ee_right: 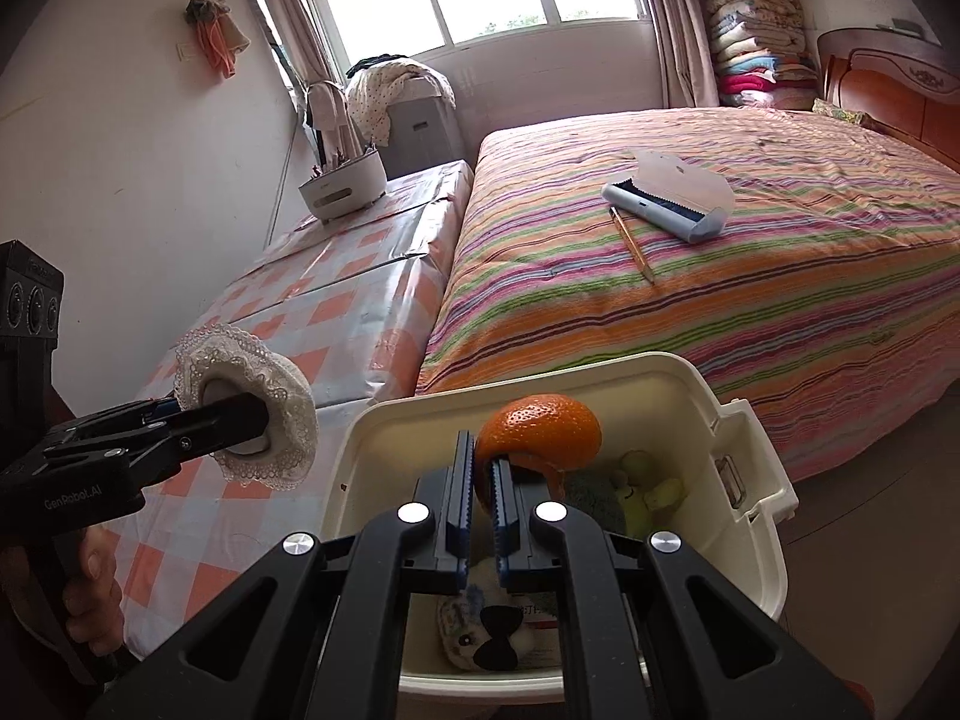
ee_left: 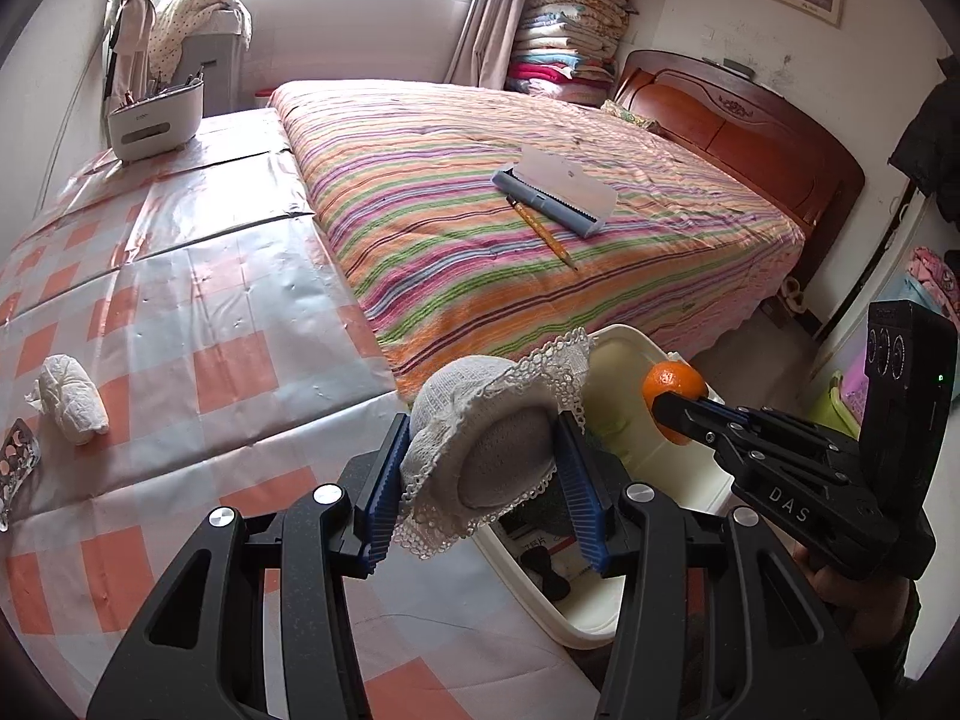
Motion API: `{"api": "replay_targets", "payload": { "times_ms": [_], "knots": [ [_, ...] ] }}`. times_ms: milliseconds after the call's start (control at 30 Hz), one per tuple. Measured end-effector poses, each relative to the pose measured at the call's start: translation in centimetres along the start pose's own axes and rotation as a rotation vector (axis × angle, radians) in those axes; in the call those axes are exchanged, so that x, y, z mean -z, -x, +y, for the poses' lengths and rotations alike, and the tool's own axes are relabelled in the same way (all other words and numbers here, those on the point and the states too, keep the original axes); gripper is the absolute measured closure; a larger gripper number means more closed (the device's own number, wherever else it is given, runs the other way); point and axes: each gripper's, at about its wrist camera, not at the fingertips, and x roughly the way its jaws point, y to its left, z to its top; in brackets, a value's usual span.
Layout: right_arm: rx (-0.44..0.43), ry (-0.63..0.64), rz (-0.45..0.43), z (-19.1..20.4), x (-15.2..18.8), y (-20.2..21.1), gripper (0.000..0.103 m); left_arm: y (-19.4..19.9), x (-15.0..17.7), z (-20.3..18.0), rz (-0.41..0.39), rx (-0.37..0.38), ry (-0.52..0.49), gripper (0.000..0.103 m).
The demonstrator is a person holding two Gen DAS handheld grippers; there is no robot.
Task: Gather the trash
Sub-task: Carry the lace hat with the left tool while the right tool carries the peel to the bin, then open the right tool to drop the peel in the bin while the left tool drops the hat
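My left gripper [ee_left: 483,447] is shut on a white lace-edged cloth cover [ee_left: 480,438], held above the checked table near the rim of the cream bin [ee_left: 618,618]. It also shows in the right wrist view [ee_right: 252,408]. My right gripper [ee_right: 478,474] is shut on an orange peel [ee_right: 540,432] and holds it over the open cream bin [ee_right: 750,480]. The peel also shows in the left wrist view [ee_left: 672,390]. The bin holds a plush toy [ee_right: 486,636] and greenish scraps [ee_right: 648,492]. A crumpled white tissue [ee_left: 69,399] lies on the table at the left.
The checked tablecloth [ee_left: 180,312] covers the table beside a striped bed [ee_left: 480,222]. A lint roller case [ee_left: 558,189] and a pencil [ee_left: 540,231] lie on the bed. A white holder [ee_left: 156,120] stands at the table's far end. A blister pack [ee_left: 15,462] lies at the left edge.
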Motion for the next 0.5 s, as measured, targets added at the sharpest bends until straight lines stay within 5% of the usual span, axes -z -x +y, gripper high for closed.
{"api": "replay_targets", "payload": {
  "times_ms": [500],
  "knots": [
    [0.164, 0.031, 0.038, -1.8, 0.8, -0.2, 0.096, -1.1, 0.4, -2.7, 0.021, 0.032, -0.023, 0.056]
  ]
}}
